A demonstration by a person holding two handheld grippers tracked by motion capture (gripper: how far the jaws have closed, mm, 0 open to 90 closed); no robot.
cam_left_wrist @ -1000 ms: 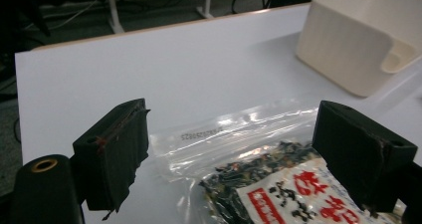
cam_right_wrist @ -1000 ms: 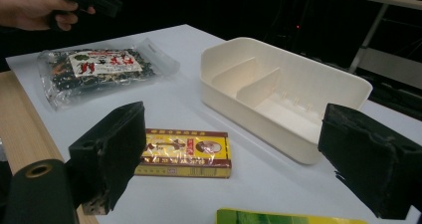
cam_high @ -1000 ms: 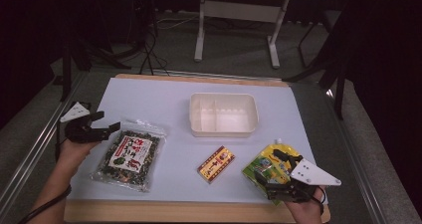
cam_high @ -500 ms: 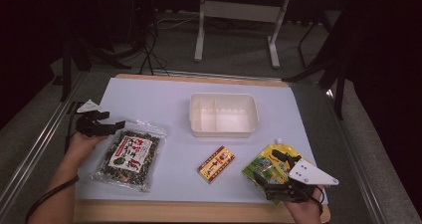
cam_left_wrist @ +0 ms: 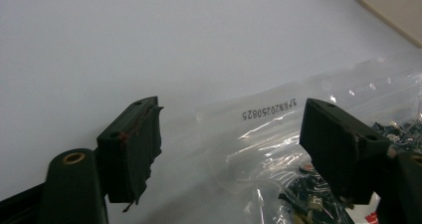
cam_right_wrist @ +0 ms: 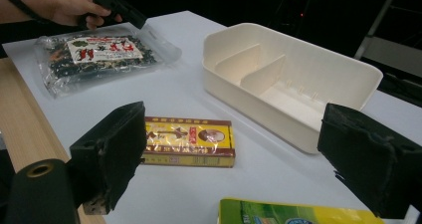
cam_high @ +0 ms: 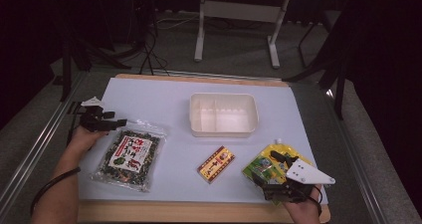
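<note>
High view first: we see the left claw (cam_high: pixel 117 123) at the upper corner of a clear bag of dark snack mix (cam_high: pixel 128 157) on the white tabletop (cam_high: pixel 164 98). Its jaws stand wide apart over the bag's clear sealed edge (cam_left_wrist: pixel 268 115), gripping nothing. Our right claw (cam_high: pixel 265 170) hovers spread open over a yellow-green pouch (cam_high: pixel 264 162), holding nothing; whether it touches the pouch we cannot tell. Between bag and pouch lies a small red-and-yellow box (cam_high: pixel 216 164). Behind it sits a white divided tray (cam_high: pixel 223 115), seemingly empty.
</note>
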